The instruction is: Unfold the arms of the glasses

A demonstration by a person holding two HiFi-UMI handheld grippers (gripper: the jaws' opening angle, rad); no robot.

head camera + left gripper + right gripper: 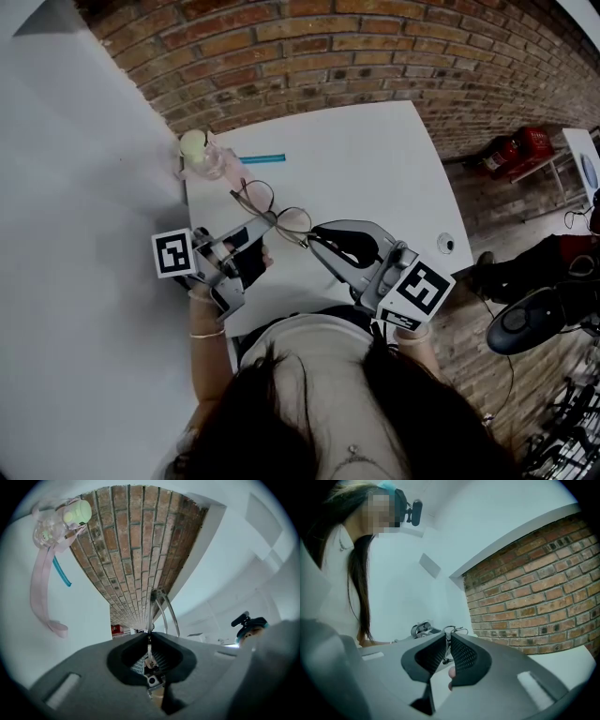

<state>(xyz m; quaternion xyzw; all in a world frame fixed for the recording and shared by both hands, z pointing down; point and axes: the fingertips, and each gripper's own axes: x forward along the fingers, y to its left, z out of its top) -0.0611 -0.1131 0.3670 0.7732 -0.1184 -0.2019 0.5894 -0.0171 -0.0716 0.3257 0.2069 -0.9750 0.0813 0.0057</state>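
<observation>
Quick status: thin wire-framed glasses with round lenses (275,216) are held up just over the white table (375,169), dead centre, not lying on it. The left gripper (253,240) comes in from 8 o'clock, and its own view shows the jaws pinched right together on one thin wire bit of the frame. The right gripper (314,236) comes in from 4 o'clock, jaws nearly closed w/ only the wire between the ribbed pads.

Progress, imo: mid-job. Both tools have a hold and one wire seems to stick out toward 10 o'clock, but I can't tell whether either arm is fully swung open. So I'd say the opening itself is left to finish, then setting them down.

Other stuff: pink see-through bottle with a pale green cap (199,155) at 10 o'clock near the table corner, teal stick (262,158) at 12 beside it. Brick wall (328,56) runs behind the far edge, plain pale wall on the left, something red (523,147) on the floor at 2 o'clock.
</observation>
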